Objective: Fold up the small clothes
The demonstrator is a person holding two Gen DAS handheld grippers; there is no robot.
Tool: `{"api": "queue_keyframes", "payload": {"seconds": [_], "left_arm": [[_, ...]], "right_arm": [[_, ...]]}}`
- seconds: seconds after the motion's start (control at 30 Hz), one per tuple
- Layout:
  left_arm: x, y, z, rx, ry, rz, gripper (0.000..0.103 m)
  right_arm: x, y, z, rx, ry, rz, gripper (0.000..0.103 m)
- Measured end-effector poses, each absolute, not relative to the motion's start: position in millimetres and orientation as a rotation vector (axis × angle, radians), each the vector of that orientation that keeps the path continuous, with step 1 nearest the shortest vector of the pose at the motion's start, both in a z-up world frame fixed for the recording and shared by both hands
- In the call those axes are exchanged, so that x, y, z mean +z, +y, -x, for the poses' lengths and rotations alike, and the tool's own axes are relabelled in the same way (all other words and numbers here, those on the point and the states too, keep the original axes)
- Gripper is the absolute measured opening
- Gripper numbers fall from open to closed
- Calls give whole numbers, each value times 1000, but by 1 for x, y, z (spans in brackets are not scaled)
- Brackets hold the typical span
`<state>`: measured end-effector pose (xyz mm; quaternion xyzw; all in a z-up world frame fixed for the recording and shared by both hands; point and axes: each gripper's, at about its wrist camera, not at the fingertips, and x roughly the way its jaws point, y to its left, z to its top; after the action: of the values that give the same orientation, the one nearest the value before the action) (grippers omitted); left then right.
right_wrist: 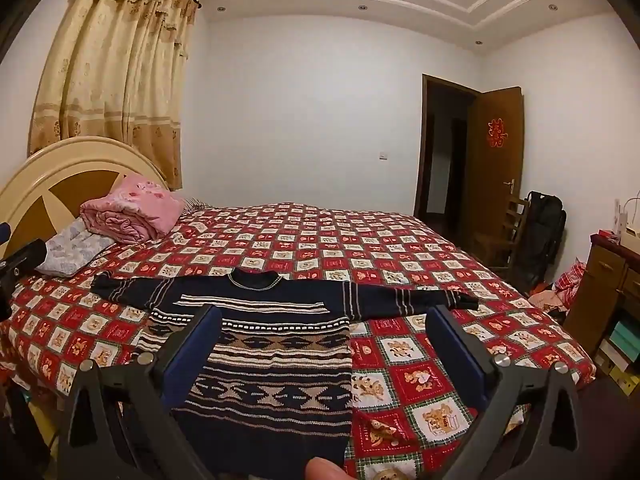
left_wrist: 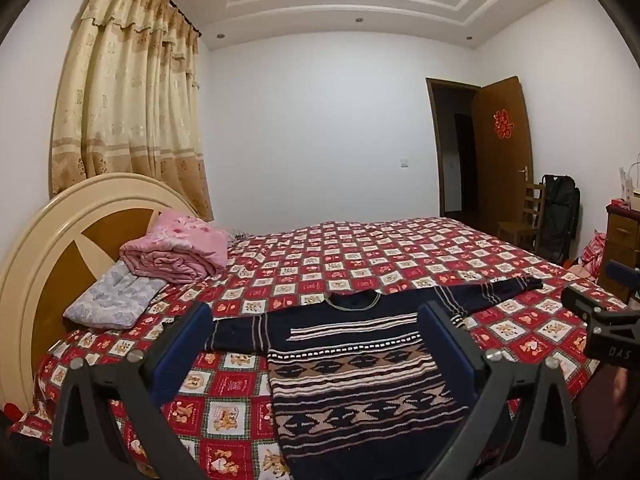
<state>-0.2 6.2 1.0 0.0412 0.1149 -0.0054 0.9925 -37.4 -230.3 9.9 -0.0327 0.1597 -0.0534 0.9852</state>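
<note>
Lettering "DAS" on right claw (left_wrist: 600, 320)

Even, soft ceiling light — sharp centre, fisheye-bent edges, dark vignetted corners.

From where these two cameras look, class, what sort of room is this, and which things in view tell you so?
Most likely a home bedroom: a large bed under a red checked cover, a rounded headboard with folded quilts beside it, and long curtains. A dark patterned sweater lies spread flat on the bed.
</note>
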Motion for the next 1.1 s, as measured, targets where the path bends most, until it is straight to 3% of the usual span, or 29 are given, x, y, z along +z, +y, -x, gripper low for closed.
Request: {"api": "queue_keyframes", "payload": {"seconds": [1.1], "left_arm": [[-9,13,-8,1,262,-90,103]], "right_arm": [[1,-236,29,-118,357,67,102]]}}
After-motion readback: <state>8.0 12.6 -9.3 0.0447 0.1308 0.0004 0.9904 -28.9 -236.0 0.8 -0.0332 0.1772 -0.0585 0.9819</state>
